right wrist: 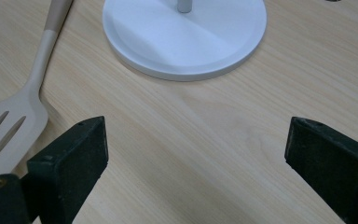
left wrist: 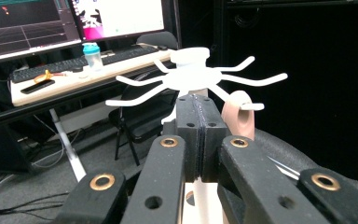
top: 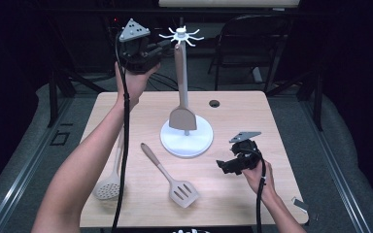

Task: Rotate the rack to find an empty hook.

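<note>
You have three utensils in all: one solid turner [top: 183,118] hanging on the rack, one slotted turner [top: 182,192] and one skimmer [top: 108,189] lying on the worktop [top: 243,116]. One white hook rack [top: 186,138] stands there. Two tongs are counted: left tongs [top: 151,52], right tongs [top: 227,167].
</note>
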The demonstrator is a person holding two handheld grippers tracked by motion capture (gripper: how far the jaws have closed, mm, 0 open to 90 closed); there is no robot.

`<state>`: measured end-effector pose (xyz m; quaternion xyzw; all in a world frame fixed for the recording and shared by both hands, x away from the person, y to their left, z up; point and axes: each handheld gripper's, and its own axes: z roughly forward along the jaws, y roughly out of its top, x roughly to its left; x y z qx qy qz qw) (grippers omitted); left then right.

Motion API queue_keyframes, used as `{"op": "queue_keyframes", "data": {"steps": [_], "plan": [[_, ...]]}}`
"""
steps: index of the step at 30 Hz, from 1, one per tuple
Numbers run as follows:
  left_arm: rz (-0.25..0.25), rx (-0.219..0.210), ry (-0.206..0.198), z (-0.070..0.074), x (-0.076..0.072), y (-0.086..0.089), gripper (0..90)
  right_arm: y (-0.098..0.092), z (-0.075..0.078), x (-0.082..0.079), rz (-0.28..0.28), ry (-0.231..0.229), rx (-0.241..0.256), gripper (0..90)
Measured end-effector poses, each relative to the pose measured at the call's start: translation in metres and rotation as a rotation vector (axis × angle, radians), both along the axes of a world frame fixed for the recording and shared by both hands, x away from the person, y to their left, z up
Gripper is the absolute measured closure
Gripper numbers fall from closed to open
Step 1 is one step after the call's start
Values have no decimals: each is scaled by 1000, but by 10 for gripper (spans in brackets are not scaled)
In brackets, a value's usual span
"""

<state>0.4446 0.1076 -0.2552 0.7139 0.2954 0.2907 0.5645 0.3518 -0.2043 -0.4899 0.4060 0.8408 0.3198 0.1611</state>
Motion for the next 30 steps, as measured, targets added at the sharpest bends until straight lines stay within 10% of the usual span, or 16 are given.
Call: {"op": "queue_keyframes", "data": {"steps": [26,30], "plan": [[19,4,2,0,5,1,897,0,0,0,0,-1,5,55],[10,-14,8,1,2,2,755,0,0,0,2,0,4,55]]}}
